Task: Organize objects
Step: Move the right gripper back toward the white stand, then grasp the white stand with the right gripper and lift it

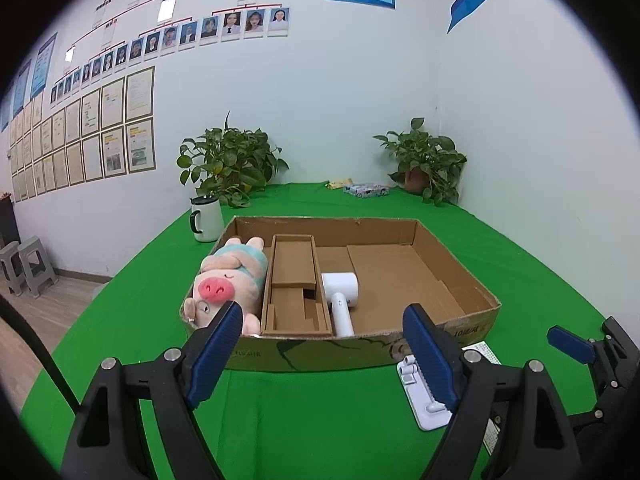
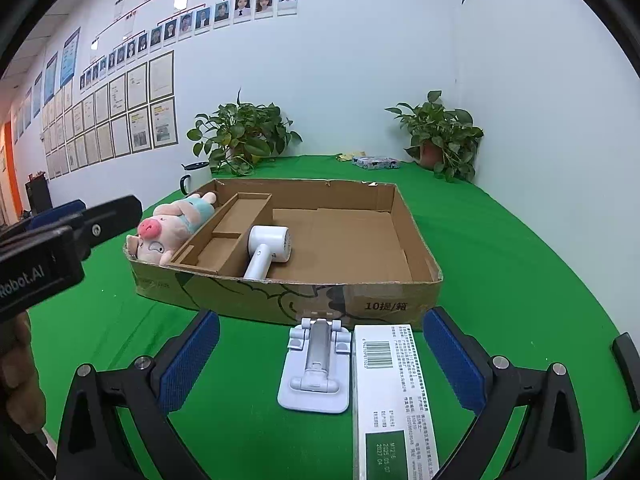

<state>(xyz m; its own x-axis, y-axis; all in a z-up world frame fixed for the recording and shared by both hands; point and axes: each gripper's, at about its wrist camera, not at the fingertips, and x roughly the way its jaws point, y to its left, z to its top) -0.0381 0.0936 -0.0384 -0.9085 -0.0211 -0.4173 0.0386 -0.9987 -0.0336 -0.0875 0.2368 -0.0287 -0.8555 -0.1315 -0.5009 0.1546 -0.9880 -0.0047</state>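
The left gripper (image 1: 322, 354) stands wide apart, nothing between its blue pads (image 1: 216, 354), hovering over the green tablecloth (image 1: 300, 420) just short of the cardboard box (image 1: 320, 354); straight ahead of it, inside the box, lies an inner cardboard divider (image 1: 294, 284); off its left finger the plush pig (image 1: 226, 284) lies in the box's left compartment, snout toward the gripper; just right of the divider the white hair dryer (image 1: 340, 294) lies with its handle pointing back toward the gripper; beside its right finger the white phone stand (image 1: 420, 396) lies flat on the cloth, partly hidden behind the pad

The right gripper (image 2: 320, 364) is likewise spread wide and holds nothing; between its fingers, on the cloth, sit the phone stand (image 2: 316, 372) and, touching or just beside it on the right, a white and green carton (image 2: 390, 400) with a barcode; beyond both runs the box's near wall (image 2: 280, 296); the left gripper's black body shows at this view's left edge

Farther out past the box: a white mug (image 1: 206, 218) at the far left corner, two potted plants (image 1: 230, 162) against the wall, and a small patterned packet (image 1: 366, 190) near the right plant
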